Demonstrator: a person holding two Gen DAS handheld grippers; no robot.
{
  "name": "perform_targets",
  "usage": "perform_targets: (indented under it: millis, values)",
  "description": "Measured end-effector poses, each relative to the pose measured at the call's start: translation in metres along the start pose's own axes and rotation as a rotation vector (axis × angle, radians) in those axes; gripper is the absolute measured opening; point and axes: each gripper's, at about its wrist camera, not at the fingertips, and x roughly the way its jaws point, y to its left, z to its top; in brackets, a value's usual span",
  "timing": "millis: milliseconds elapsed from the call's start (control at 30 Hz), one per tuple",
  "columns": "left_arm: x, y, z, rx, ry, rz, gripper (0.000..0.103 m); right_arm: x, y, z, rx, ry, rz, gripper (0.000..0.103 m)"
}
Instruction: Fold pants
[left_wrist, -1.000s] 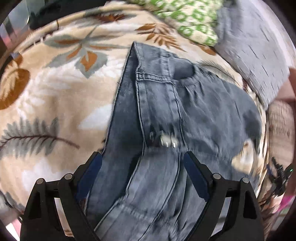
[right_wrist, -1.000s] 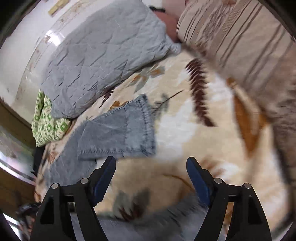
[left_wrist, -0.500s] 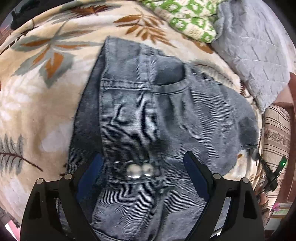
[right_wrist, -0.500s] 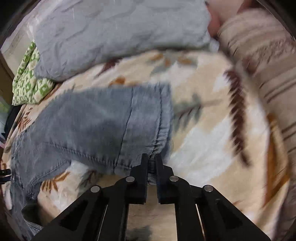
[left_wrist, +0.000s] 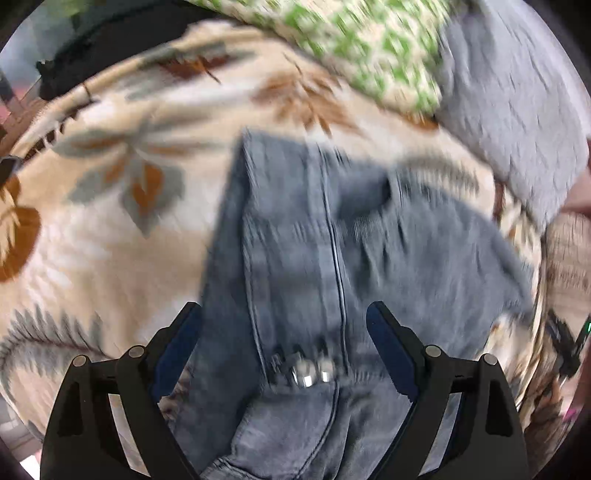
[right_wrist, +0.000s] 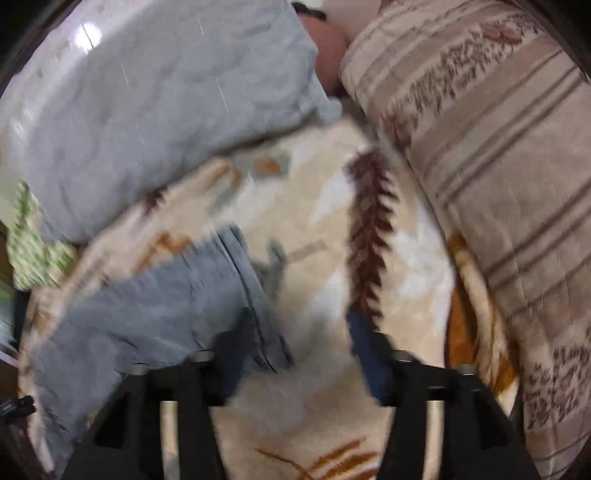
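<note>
Basically pants (left_wrist: 332, 258) are soft, heavyish denim; grab hem beside blanket (right_wrist: 314, 206). Left gripper (left_wrist: 284, 350) open, empty; right gripper (right_wrist: 295, 354) opening, empty.

The right gripper (right_wrist: 295, 339), clamped on the jeans' (right_wrist: 155, 306) hem half a second ago, is opening, and the hem now lies loose on the blanket (right_wrist: 369, 280) by its left finger. The left gripper (left_wrist: 284, 339) slides back over the waistband, its view shifting.
</note>
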Motion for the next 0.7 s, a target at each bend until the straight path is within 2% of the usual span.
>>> perform_targets:
  millis: [133, 367, 400, 433, 467, 533, 567, 633, 700]
  values:
    - [0.015, 0.006, 0.030, -0.069, 0.038, -0.034, 0.091, 0.015, 0.025, 0.030, -0.023, 0.017, 0.084, 0.073]
    - [0.058, -0.001, 0.048, -0.106, 0.122, -0.058, 0.091, 0.087, 0.072, 0.058, -0.065, 0.097, 0.072, 0.073]
    - [0.061, -0.001, 0.048, -0.104, 0.128, -0.053, 0.091, 0.096, 0.076, 0.059, -0.077, 0.112, 0.064, 0.066]
    - [0.062, -0.003, 0.049, -0.093, 0.125, -0.053, 0.091, 0.106, 0.087, 0.064, -0.126, 0.130, 0.049, 0.052]
    - [0.062, -0.005, 0.050, -0.079, 0.119, -0.051, 0.091, 0.109, 0.100, 0.070, -0.194, 0.139, 0.015, 0.017]
    - [0.060, -0.010, 0.053, -0.050, 0.106, -0.044, 0.091, 0.109, 0.127, 0.077, -0.346, 0.128, -0.048, 0.012]
    - [0.060, -0.012, 0.056, -0.039, 0.099, -0.038, 0.091, 0.104, 0.134, 0.082, -0.372, 0.095, -0.059, 0.012]
    - [0.063, -0.015, 0.063, -0.026, 0.079, -0.002, 0.091, 0.093, 0.131, 0.107, -0.312, 0.020, -0.071, 0.013]
    - [0.070, -0.014, 0.067, -0.037, 0.086, 0.027, 0.091, 0.100, 0.119, 0.125, -0.216, 0.021, -0.076, 0.019]
